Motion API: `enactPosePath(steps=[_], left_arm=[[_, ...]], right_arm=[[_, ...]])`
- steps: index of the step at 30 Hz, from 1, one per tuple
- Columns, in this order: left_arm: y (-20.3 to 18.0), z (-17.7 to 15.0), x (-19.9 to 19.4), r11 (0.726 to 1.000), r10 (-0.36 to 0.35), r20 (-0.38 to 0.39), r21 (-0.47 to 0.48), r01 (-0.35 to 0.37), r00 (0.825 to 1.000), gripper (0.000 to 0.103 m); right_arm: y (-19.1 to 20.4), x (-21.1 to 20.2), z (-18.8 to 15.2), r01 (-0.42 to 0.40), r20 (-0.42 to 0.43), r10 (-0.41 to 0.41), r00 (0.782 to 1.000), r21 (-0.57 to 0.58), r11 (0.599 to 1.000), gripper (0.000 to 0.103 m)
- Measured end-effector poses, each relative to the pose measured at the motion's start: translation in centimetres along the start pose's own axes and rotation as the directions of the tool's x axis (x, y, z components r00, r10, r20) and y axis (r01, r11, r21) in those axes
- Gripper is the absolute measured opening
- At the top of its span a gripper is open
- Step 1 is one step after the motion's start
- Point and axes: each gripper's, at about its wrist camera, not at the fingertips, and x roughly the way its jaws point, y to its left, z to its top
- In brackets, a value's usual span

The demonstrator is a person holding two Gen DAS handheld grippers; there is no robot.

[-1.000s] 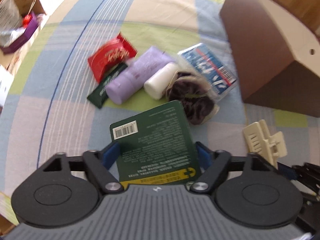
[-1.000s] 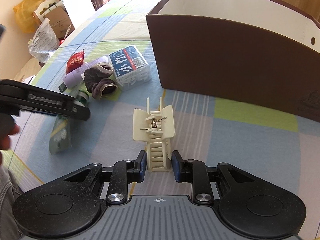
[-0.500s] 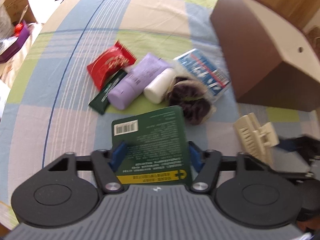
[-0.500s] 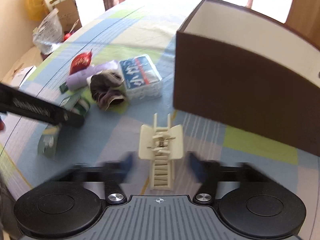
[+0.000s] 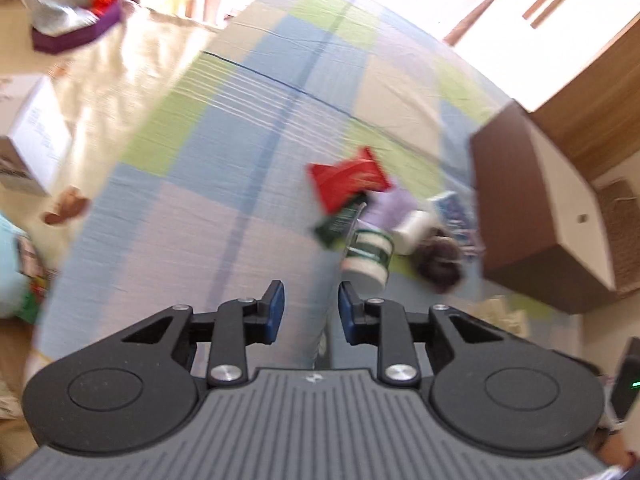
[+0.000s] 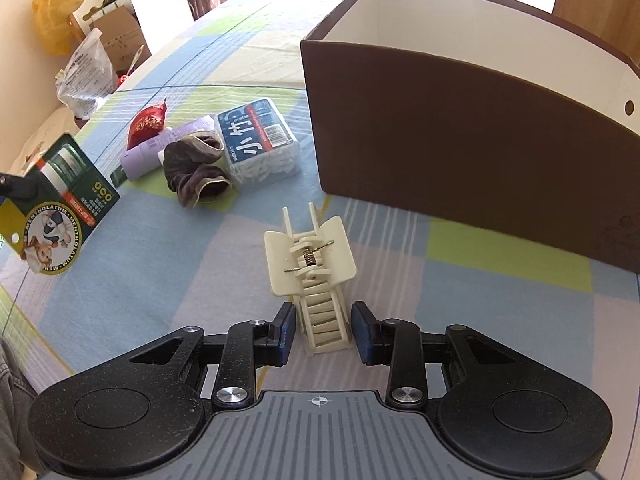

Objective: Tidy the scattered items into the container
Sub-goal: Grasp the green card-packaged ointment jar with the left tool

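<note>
Since the earlier frames the green blister pack (image 6: 60, 208) has left the checked bedspread (image 6: 160, 280). It now hangs tilted in the air, well to the left of the brown box (image 6: 460, 140), against a black part at the frame edge. In the blurred left wrist view the left gripper (image 5: 310, 312) has its jaws part-way apart and the pack appears edge-on ahead of them; whether it is gripped cannot be told. The right gripper (image 6: 323, 332) stands spread, one pad either side of the cream hair claw (image 6: 316, 276), with narrow gaps visible. The claw lies on the bedspread just in front of the box. Left of the box lie a swab packet (image 6: 260, 140), a dark cloth (image 6: 192, 168), a lilac tube (image 6: 148, 156) and a red sachet (image 6: 147, 122).
</note>
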Motion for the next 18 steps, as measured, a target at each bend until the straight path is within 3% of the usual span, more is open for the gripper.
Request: enactPosePath(steps=[5,6,8,10,15,17,18], left_arm=[[1.7,0.8,0.2,0.998,0.046,0.001,0.034,-0.046,0.999,0.025],[1.6,0.9,0.2,0.998,0.043,0.012,0.055,-0.044,0.999,0.027],[1.0,1.2,0.5,0.994,0.035,0.021,0.104,-0.037,0.999,0.043],[0.1,1.4,1.6,0.986,0.046,0.003,0.158,-0.046,0.999,0.047],[-1.5,0.8,5.2,0.952,0.147,-0.043,0.278,-0.129,0.988,0.042],[-1.6,0.5,6.1,0.944,0.164,-0.043,0.298,-0.144,0.986,0.029],[-1.7,0.3,6.4,0.939,0.168,-0.038,0.309,-0.149,0.985,0.029]], right_arm=[[0.2,0.0,0.1,-0.003,-0.001,0.003,1.000,-0.001,1.000,0.038],[0.2,0.0,0.1,-0.003,-0.001,0.003,1.000,0.000,1.000,0.038],[0.3,0.0,0.2,-0.001,0.004,0.001,1.000,0.002,1.000,0.038],[0.5,-0.1,0.3,-0.002,0.010,0.002,1.000,-0.006,1.000,0.039],[0.7,-0.3,0.6,-0.002,0.020,0.002,1.000,-0.015,1.000,0.039],[0.7,-0.3,0.6,-0.004,0.022,0.004,1.000,-0.019,1.000,0.039],[0.7,-0.3,0.6,-0.005,0.023,0.005,1.000,-0.023,1.000,0.039]])
